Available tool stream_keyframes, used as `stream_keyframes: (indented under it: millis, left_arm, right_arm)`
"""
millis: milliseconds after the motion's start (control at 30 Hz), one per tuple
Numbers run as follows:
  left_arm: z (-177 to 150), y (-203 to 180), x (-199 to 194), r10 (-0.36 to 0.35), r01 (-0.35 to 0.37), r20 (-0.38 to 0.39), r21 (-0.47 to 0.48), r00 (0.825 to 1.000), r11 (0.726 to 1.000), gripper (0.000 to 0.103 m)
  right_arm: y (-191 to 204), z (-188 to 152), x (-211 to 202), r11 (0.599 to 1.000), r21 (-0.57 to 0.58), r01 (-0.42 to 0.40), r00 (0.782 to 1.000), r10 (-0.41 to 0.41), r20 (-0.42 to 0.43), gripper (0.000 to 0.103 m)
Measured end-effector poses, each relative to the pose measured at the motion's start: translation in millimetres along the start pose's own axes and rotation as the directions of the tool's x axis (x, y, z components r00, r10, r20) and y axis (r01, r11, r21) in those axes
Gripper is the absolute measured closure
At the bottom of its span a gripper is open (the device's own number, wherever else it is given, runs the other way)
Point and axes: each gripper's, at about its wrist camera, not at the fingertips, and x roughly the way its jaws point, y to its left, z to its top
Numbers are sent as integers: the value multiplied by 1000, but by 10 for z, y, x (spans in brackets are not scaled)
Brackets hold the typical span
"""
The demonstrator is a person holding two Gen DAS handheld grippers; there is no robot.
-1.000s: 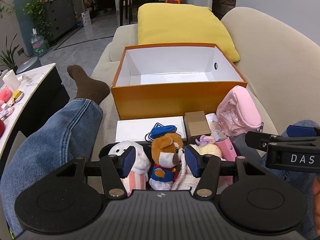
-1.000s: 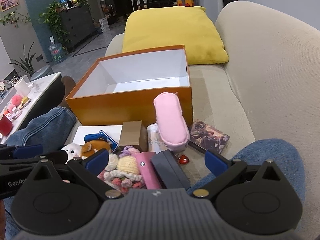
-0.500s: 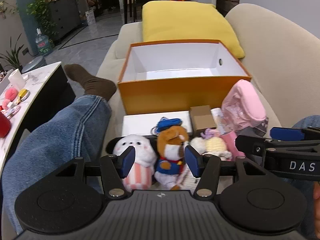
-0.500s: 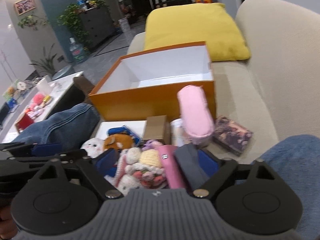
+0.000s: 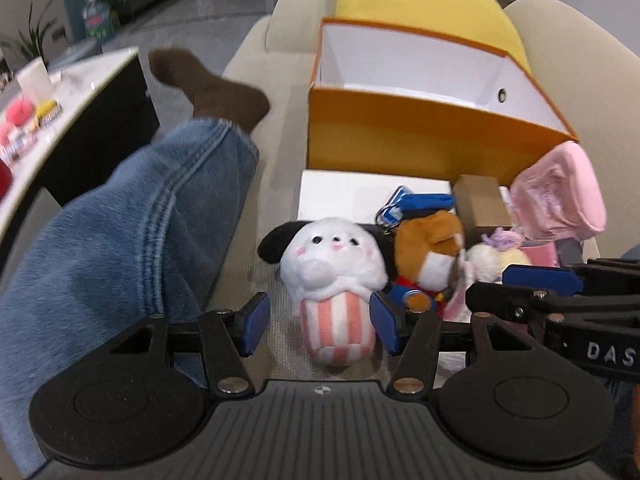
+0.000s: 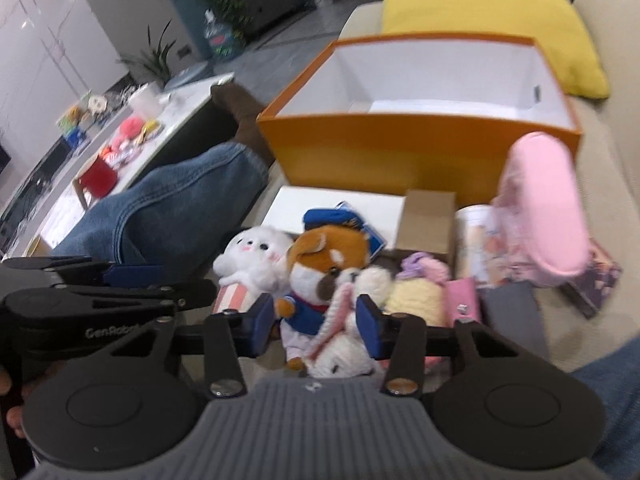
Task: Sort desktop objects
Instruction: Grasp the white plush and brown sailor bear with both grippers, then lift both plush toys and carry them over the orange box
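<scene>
Both wrist cameras are looking forward and steeply down along their jaws, sitting close over the toys on the sofa (image 5: 256, 40). Both views are sharing the white plush (image 5: 332, 268), the brown plush (image 6: 324, 276) and the orange box (image 6: 420, 148) behind.

Orange box (image 5: 420, 136) open-topped; plush toys (image 6: 320, 272) crowd its front.

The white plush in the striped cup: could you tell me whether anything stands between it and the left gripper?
Nothing visible does. The white plush already sits between the open left gripper pads, nearer the right pad; whether that pad touches it is unclear. The brown plush crowds it just outside that pad.
</scene>
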Motion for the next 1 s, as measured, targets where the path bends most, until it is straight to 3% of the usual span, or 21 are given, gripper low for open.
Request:
stream_keyframes:
  millis: [100, 333, 567, 733, 800, 933, 1000]
  left_arm:
    - [31, 104, 136, -29, 28, -27, -22, 999, 999, 38]
    - [87, 223, 437, -102, 96, -89, -61, 991, 993, 38]
    - [143, 380, 654, -235, 213, -119, -168, 965, 962, 22]
    - [147, 375, 799, -314, 280, -139, -218, 939, 935, 22]
    - [162, 358, 851, -333, 296, -145, -228, 932, 928, 27]
    - [169, 332, 822, -319, 285, -133, -222, 938, 932, 34]
    - [162, 335, 732, -296, 268, -118, -207, 948, 941, 36]
  right_arm:
    - [88, 44, 143, 999, -31, -13, 1000, 12, -28, 58]
    - [187, 117, 469, 996, -75, 44, 996, -49, -74, 59]
    - [98, 197, 598, 998, -35, 61, 993, -64, -95, 63]
    - [89, 211, 554, 997, -37, 75, 990, -79, -120, 66]
    - [98, 216, 549, 996, -42, 78, 989, -82, -123, 66]
    - [124, 223, 513, 995, -51, 86, 989, -91, -116, 65]
    - [148, 229, 467, 995, -52, 90, 990, -95, -100, 58]
